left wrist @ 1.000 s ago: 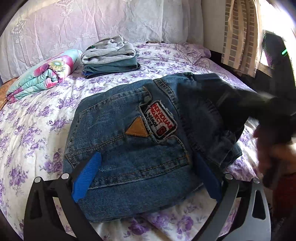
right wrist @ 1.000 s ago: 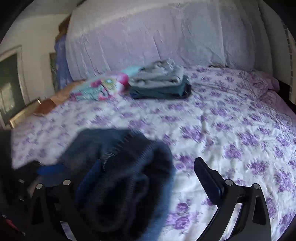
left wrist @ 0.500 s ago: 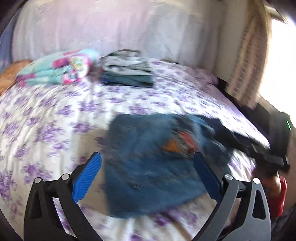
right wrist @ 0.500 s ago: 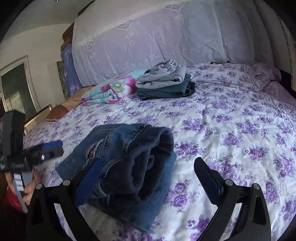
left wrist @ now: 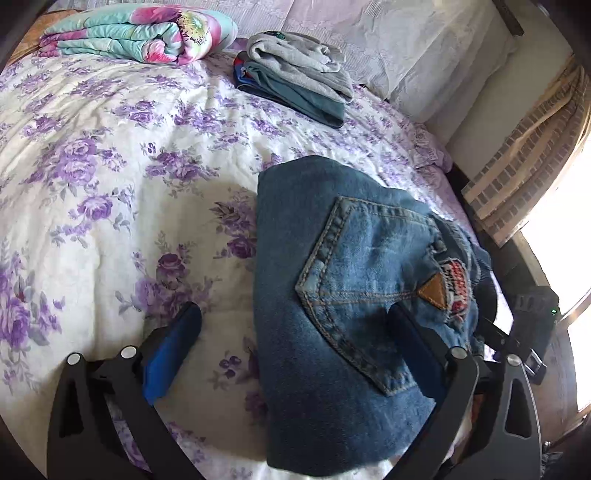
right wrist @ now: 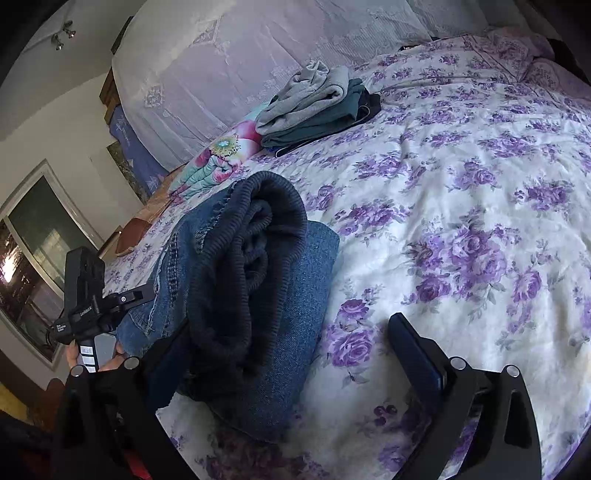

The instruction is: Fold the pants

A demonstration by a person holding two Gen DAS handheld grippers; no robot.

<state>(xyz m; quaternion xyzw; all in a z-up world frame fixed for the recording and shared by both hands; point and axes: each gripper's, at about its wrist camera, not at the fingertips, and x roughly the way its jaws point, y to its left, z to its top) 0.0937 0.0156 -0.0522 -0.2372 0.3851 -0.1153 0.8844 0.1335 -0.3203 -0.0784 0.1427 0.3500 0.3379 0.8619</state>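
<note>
Pants: your jeans (left wrist: 351, 295) lie in a compact folded bundle on the bed (left wrist: 110, 192), near its front edge, back pocket and patch facing up.
Progress: the fold looks essentially done to judge by the shape; what may remain is squaring the edges or moving the bundle to the pile of folded clothes (left wrist: 295, 77) near the headboard.
Left tool (left wrist: 291, 343): your jaws stand wide apart and hold nothing; one blue pad sits over bare bedspread, the other over the denim.
Right tool (right wrist: 288, 350): also spread open and empty, the bundle lying just ahead of its left finger.
Materials: heavy blue denim with thick orange-tan stitching and a stiff embroidered patch; a dark ribbed knit lining bulges at the open end in the right wrist view.
Shapes: the bundle is a thick, roughly rectangular slab, rounded where the lining rolls.
Bedspread: soft, quilted, white with purple flowers, lightly wrinkled.
Beside the pile: a rolled floral blanket (left wrist: 140, 33).
</note>
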